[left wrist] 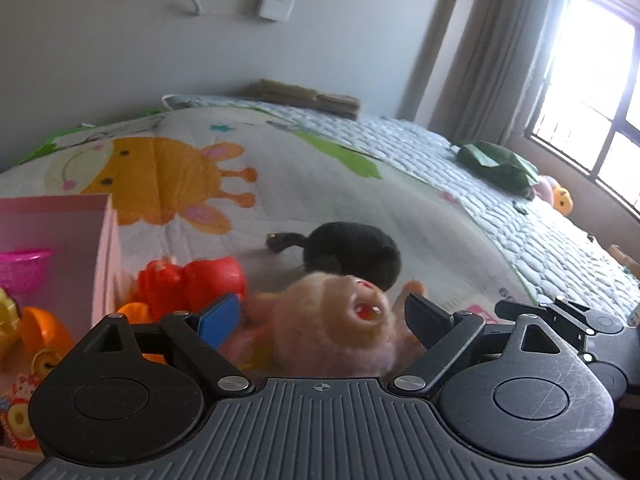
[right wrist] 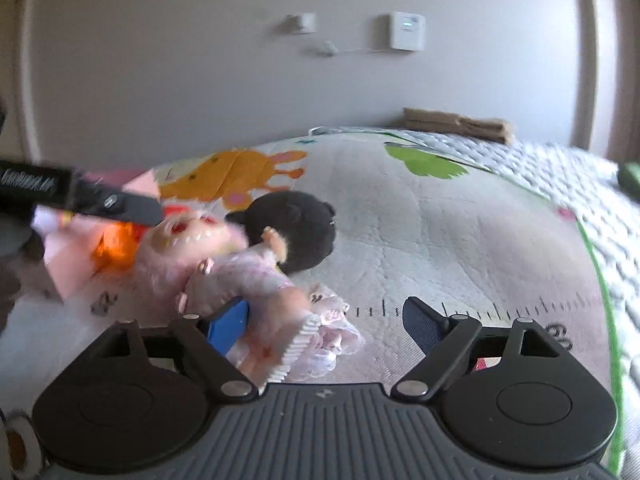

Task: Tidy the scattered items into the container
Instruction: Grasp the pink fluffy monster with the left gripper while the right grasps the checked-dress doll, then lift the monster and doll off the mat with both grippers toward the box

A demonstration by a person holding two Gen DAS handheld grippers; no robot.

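- A pink box (left wrist: 60, 236), open at the top, is seen at the far left of the left wrist view on a cartoon-printed quilt (left wrist: 320, 184); a magenta bowl (left wrist: 24, 268) and orange and yellow toys (left wrist: 36, 332) are held inside it.
- A red plastic toy (left wrist: 192, 284) is found just beside the box wall, on the quilt.
- The left gripper (left wrist: 320, 312) is seen with its jaws spread wide; the head of a pink plush doll (left wrist: 340, 320) lies between them, and the pads are not pressed on it.
- A black plush toy (left wrist: 352, 252) lies just behind the doll, touching it.
- A green cloth item (left wrist: 496, 164) is seen far right, near the window (left wrist: 592, 92).
- In the right wrist view, the doll is stretched out from the box towards the camera, its legs near the blue left pad.
- The right gripper (right wrist: 326, 320) is likewise held open; whether that pad touches the doll cannot be told, the picture being blurred.
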